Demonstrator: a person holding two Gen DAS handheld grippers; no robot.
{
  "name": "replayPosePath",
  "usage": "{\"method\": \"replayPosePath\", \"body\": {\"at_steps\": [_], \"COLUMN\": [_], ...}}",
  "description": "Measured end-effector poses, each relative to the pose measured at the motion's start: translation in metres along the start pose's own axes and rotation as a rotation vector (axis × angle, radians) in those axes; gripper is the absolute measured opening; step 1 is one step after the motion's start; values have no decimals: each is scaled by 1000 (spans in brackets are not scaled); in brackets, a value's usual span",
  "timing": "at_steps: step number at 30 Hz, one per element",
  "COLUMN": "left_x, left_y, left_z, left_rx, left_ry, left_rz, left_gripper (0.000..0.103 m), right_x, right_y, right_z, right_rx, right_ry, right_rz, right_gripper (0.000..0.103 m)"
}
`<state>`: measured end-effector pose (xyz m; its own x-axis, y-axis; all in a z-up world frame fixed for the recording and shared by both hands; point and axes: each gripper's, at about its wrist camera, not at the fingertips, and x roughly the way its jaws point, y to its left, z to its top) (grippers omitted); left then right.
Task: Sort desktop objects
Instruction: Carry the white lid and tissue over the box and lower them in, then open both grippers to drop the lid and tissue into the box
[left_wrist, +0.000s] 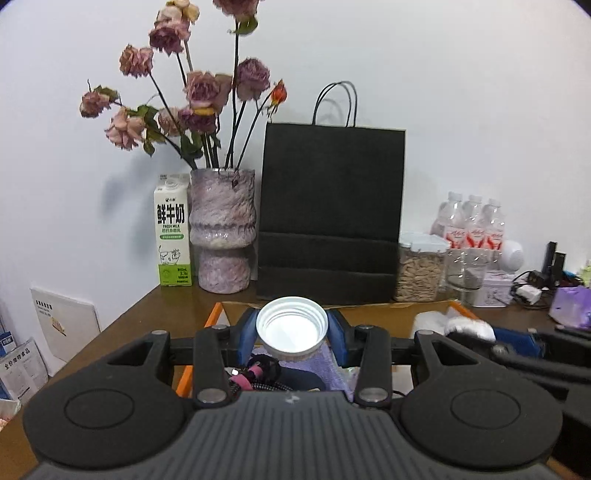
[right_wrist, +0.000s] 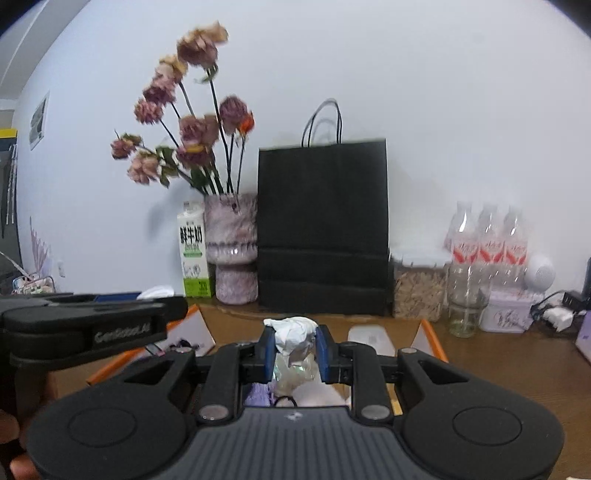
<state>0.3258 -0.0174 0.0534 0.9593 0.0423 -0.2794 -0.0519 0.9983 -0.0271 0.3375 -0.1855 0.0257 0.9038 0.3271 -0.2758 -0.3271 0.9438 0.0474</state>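
**Kid:** White lid (left_wrist: 291, 325) sits right between the left jaws. Why hold it like that?

**Helper:** The blue pads (left_wrist: 337, 328) press on its two sides, so it cannot slip. Its open side faces us, and you can see the rings inside. The left gripper (left_wrist: 291, 326) is shut on it.

**Kid:** And the other one?

**Helper:** The right gripper (right_wrist: 294, 341) has its jaws narrow, pinched on a wad of white paper (right_wrist: 293, 332). The wad is soft, so I think it takes a tight squeeze to keep it.

**Kid:** What is under the jaws?

**Helper:** A box (left_wrist: 216, 314) with orange edges lies below and just ahead of both. Some purple cloth (left_wrist: 325, 363) and dark bits are inside it, under the left jaws. I think the lid and the paper are being sorted by way of that box, but I cannot tell if they go in or come out.

**Kid:** And past the jaws?

**Helper:** Far ahead, by the wall, stand a black bag (left_wrist: 330, 210), a vase (left_wrist: 222, 230) and a milk carton (left_wrist: 172, 230). They are well apart from the jaws, on the brown surface (left_wrist: 147, 325).
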Motion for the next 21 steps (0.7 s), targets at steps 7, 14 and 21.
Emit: {"method": "replayPosePath", "body": {"at_steps": [7, 14, 21], "left_x": [24, 25, 28], "left_y": [8, 6, 4], "left_z": [-21, -26, -27], "left_rx": [33, 48, 55], "left_ry": [60, 62, 67], "left_rz": [19, 35, 39], "left_gripper": [41, 41, 41], "right_x": [24, 24, 23], "right_y": [-7, -4, -5], "right_z": [-23, -30, -31], "right_rx": [-14, -22, -16], "right_ry": [75, 85, 89], "right_rz": [-33, -36, -37], "right_gripper": [21, 21, 21]}}
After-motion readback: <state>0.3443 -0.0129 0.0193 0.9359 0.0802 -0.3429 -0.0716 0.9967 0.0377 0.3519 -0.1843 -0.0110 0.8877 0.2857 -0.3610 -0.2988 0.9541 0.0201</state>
